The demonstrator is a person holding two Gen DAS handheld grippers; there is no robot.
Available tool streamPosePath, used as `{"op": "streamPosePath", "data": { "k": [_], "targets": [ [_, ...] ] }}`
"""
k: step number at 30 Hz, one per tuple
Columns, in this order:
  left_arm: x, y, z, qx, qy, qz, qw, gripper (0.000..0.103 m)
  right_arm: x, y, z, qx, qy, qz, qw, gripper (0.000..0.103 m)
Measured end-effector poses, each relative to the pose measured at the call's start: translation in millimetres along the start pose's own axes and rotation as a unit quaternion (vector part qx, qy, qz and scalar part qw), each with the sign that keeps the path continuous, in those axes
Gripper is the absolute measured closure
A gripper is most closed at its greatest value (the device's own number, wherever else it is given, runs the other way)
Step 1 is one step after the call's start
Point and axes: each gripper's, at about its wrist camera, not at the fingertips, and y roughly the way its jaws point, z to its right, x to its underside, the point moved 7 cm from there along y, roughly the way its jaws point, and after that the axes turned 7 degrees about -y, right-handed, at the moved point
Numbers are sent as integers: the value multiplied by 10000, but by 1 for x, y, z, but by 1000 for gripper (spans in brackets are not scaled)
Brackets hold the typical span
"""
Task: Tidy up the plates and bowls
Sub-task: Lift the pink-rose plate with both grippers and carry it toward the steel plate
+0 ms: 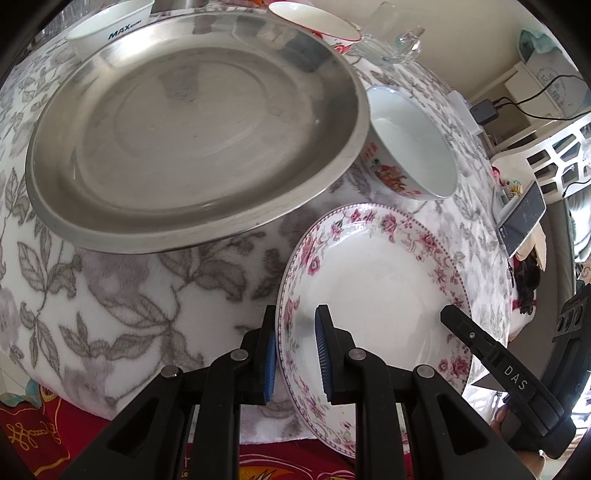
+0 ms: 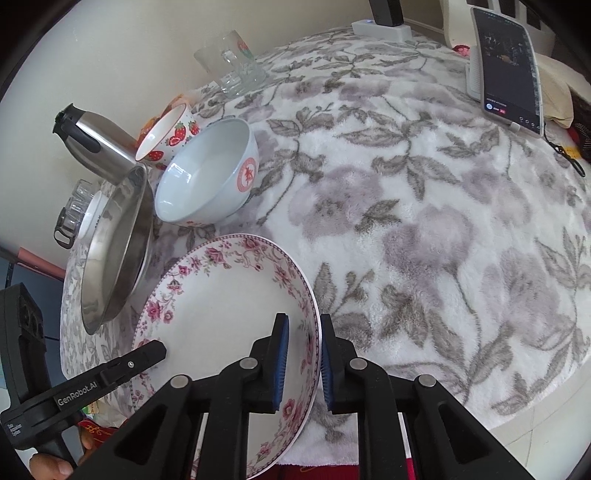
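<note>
A white plate with a pink flower border (image 1: 373, 280) (image 2: 221, 306) lies at the near edge of the flowered tablecloth. My left gripper (image 1: 297, 350) is shut on its left rim, blue pads on either side of the edge. My right gripper (image 2: 303, 358) is shut on the opposite rim; its finger (image 1: 458, 321) shows in the left wrist view. A large steel plate (image 1: 195, 129) (image 2: 118, 251) sits to the left, beyond the flowered plate. A white bowl with a red emblem (image 1: 410, 147) (image 2: 210, 173) stands just behind them.
Further back are a strawberry bowl (image 2: 166, 136), a white bowl marked MAX (image 1: 110, 26), a glass mug (image 2: 229, 62) and a steel jug (image 2: 96, 140). A phone (image 2: 509, 70) leans at the far right. The flowered cloth (image 2: 424, 229) stretches to the right.
</note>
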Motion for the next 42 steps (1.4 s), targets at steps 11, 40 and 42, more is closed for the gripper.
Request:
{"op": "streamPosePath", "data": {
  "k": [11, 40, 42],
  "targets": [
    [-2, -13, 6, 206, 235, 223, 9993, 83, 2, -33, 4, -37, -8, 358, 9994, 86],
    [-23, -62, 26, 786, 642, 1119, 9885, 83, -12, -70, -16, -221, -84, 1145, 9931, 86],
    [-26, -66, 21, 793, 610, 1172, 9881, 83, -14, -69, -22, -249, -116, 1156, 9929, 86]
  ]
}}
